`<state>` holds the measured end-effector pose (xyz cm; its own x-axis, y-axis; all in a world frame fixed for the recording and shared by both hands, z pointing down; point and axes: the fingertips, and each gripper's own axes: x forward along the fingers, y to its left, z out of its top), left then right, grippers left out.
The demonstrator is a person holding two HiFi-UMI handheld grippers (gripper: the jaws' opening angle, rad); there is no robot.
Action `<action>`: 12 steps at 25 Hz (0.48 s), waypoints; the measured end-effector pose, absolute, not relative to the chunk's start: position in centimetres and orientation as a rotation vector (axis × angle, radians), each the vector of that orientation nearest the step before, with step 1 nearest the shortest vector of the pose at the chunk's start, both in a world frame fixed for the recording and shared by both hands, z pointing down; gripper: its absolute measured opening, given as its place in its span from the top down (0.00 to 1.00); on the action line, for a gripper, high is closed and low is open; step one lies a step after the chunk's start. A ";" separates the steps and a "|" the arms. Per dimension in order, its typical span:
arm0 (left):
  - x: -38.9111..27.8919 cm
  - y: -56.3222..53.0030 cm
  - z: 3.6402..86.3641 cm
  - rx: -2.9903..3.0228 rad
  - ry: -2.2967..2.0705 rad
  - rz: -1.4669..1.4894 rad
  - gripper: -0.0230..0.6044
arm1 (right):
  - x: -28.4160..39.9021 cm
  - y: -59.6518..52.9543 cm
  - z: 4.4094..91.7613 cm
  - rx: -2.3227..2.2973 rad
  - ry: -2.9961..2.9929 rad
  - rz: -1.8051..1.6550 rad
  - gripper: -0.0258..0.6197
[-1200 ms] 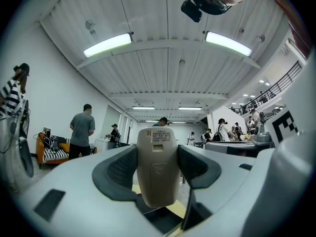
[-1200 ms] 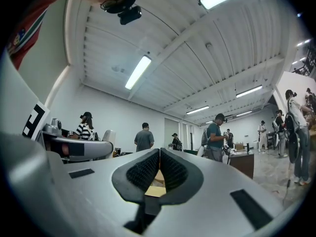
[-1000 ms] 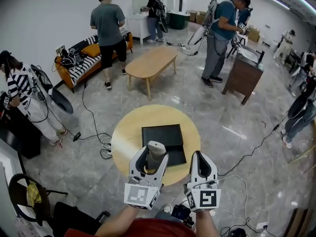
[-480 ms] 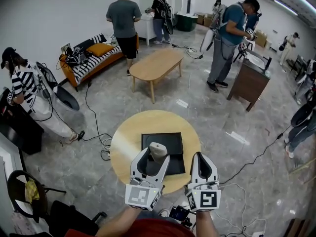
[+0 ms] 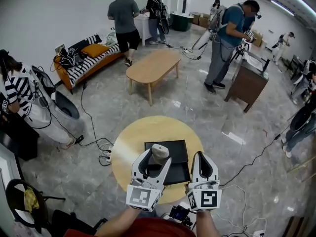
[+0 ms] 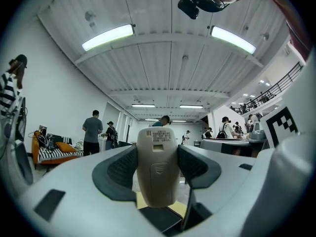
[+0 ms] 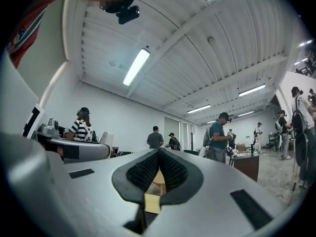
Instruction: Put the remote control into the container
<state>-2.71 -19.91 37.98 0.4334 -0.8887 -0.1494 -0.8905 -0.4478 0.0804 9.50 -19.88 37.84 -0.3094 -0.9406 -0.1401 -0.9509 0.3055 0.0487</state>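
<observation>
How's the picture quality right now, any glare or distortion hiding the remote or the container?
Head view: strong fisheye bending, even light, remote control and black container both sharp. Left gripper view: remote crisp, ceiling lights blown out, dark vignetted edges. Right gripper view: same vignette, closed jaws slightly soft up close.

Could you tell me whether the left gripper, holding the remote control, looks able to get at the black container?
Probably yes. The left gripper, shut on the remote control, hangs over the black container; nothing shows between them, and the shut right gripper sits off to the side.
</observation>
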 end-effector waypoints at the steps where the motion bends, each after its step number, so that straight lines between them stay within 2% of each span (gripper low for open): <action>1: -3.1 -20.4 37.9 -2.655 1.639 0.263 0.54 | 9.1 -20.4 37.7 -1.796 2.466 0.195 0.93; 8: -5.3 -22.6 38.3 -2.694 1.589 0.228 0.54 | 6.2 -22.1 37.9 -1.822 2.456 0.200 0.93; 12: -4.7 -23.5 39.2 -2.707 1.570 0.169 0.54 | 7.2 -23.0 38.5 -1.836 2.444 0.181 0.93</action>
